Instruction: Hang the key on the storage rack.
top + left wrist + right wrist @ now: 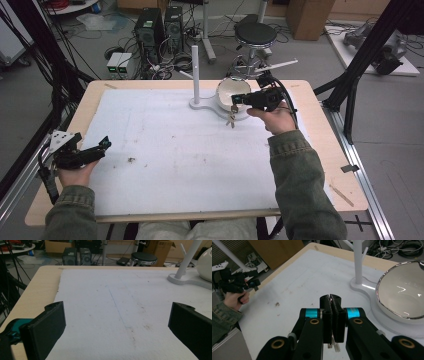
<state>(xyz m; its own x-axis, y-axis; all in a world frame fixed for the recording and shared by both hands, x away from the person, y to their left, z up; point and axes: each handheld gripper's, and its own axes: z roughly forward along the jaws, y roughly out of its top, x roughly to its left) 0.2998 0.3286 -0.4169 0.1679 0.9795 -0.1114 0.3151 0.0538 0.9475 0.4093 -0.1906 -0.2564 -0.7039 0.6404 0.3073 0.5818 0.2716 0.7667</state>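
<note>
Keys (231,120): hanging from the right gripper, above the white stand base (240,116), just beside the bowl (231,93).
Right gripper (235,99): jaws pressed together on the keys; forearm reaches forward, gripper pointing left.
Left gripper (106,143): jaws wide apart, holding nothing; hand resting low at the worktop (80,112) near-left edge.

Light is even and diffuse, rather dim, with soft faint shadows on the white mat (175,150). Just right of the right gripper (330,298), the bowl (404,290) carries bright glare streaks. In both gripper views, the near jaws blur slightly; the high view looks soft and grainy.
</note>
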